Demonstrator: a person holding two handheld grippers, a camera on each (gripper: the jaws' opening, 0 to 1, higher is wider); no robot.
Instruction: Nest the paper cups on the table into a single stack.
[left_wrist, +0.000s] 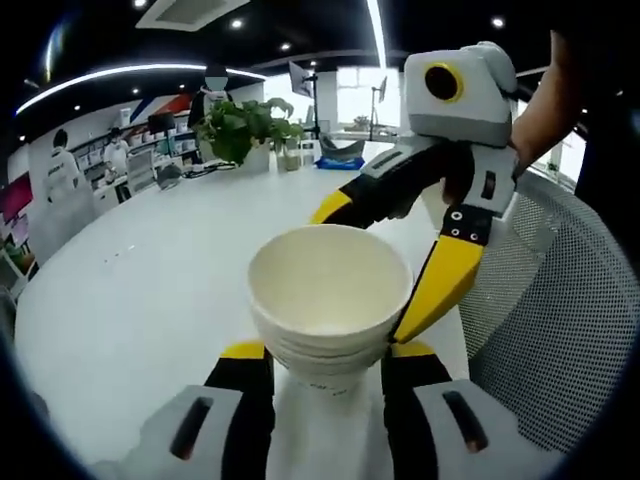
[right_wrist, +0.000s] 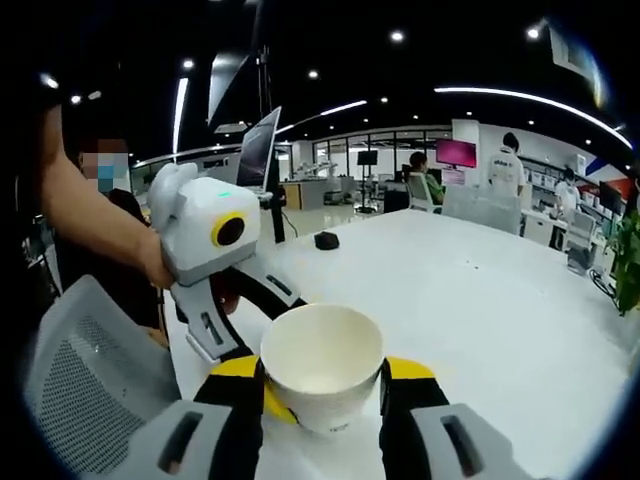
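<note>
While left tool (left_wrist: 328, 362) grips cup stack (left_wrist: 328, 300), right tool (left_wrist: 385, 250) clamps same stack from opposite side, above white table (left_wrist: 150, 290).

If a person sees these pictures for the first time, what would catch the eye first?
Probably the stack of cups, rim toward the camera, held between the yellow-tipped jaws of the left gripper above the white table. The right gripper reaches in from the right, its jaws at both sides of the stack's rim. A potted plant stands at the table's far end, and a mesh chair is beside it.
</note>
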